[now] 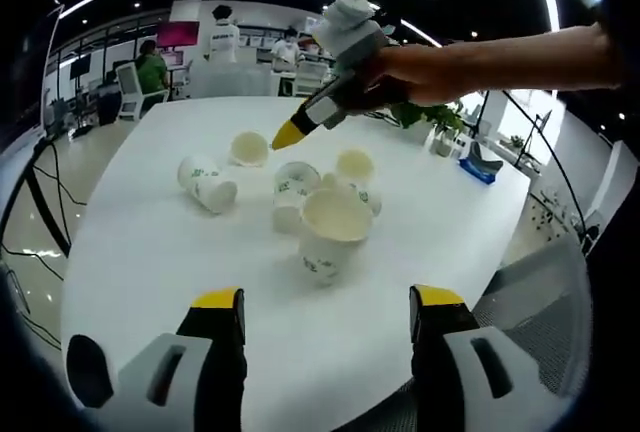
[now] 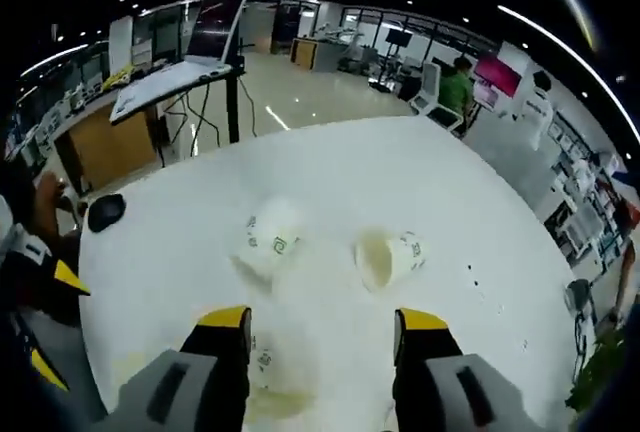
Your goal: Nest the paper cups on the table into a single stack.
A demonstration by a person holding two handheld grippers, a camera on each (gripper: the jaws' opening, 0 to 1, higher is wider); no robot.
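left gripper view has the left tool (image 1: pixel 327 314) at the bottom, its yellow-tipped jaws spread wide with nothing between them, hovering above the near edge of the white tabletop (image 1: pixel 130 252). just beyond it lie the paper cups (image 1: pixel 330 227), loosely clustered near the middle, most tipped on their sides, the closest with its open mouth facing the camera. above them the right tool (image 1: pixel 290 133) reaches in from the right, held by a person's hand (image 1: pixel 420 67); whether it is released or clenched i cannot tell from here. right gripper view shows the right tool (image 2: pixel 322 330) with jaws parted and empty, over the cups (image 2: pixel 387 257) scattered on the tabletop (image 2: pixel 350 172); one lies just below between the jaws. office desks and people stand well beyond.
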